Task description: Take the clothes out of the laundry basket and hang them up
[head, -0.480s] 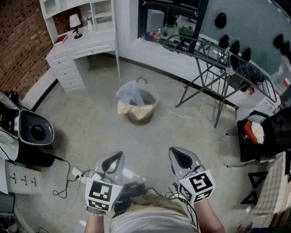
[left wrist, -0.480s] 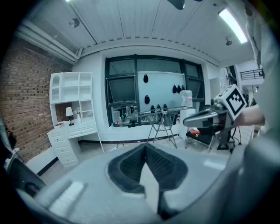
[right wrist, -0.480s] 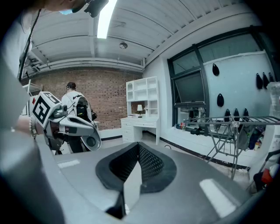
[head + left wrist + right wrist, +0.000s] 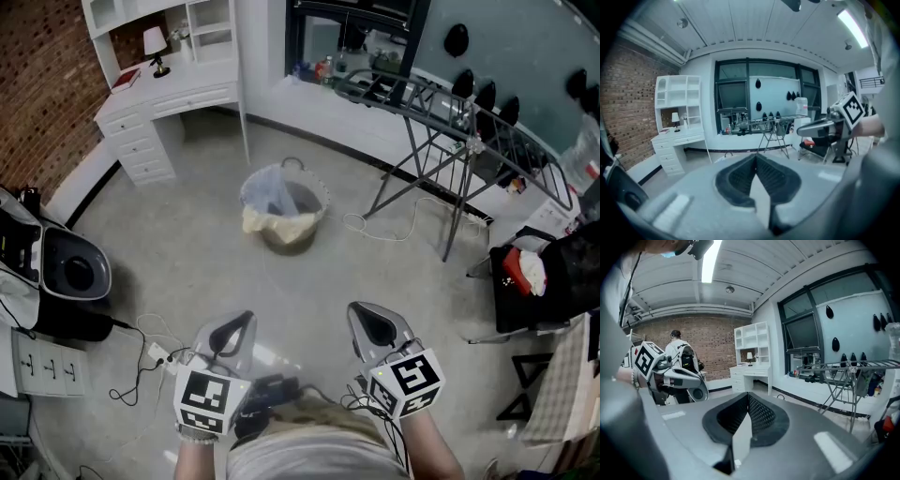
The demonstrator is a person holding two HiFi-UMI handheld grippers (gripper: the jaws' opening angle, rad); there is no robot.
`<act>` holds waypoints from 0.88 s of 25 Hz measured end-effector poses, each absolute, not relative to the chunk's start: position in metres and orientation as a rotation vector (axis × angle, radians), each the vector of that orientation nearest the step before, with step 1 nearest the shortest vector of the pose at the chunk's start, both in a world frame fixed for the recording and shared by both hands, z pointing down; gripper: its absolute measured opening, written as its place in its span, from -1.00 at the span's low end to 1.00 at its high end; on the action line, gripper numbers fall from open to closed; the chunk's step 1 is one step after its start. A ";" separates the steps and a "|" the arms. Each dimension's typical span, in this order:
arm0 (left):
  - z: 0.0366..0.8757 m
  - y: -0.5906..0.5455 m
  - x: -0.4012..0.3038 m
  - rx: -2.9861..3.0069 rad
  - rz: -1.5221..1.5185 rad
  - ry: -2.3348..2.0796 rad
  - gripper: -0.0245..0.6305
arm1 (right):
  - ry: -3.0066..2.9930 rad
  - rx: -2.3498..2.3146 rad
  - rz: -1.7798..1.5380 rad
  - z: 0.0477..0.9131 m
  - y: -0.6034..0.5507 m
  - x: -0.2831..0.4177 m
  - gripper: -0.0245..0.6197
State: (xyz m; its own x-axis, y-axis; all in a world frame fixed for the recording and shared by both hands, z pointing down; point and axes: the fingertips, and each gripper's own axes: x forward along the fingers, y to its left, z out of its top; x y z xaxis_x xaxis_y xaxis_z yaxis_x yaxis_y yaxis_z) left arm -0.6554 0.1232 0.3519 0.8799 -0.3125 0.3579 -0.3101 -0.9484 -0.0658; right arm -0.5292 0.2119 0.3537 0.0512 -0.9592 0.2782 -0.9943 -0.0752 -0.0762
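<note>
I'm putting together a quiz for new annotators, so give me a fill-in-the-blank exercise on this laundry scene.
Both the left gripper and the right gripper have their jaws ____, with nothing between them.
The laundry basket stands on the ____, ahead of both grippers.
In the head view, the drying rack stands to the basket's ____.
The lamp sits on the white ____.
Missing words: shut; floor; right; desk.

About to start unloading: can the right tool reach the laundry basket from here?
Probably not yet: the right tool, shut, is well short of the laundry basket, with only floor between them. Nothing blocks the way; step closer.
</note>
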 end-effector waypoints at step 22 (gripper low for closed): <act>0.354 0.145 -0.647 -3.055 -0.571 0.689 -0.58 | -2.112 2.173 0.426 0.361 0.244 -0.508 -0.66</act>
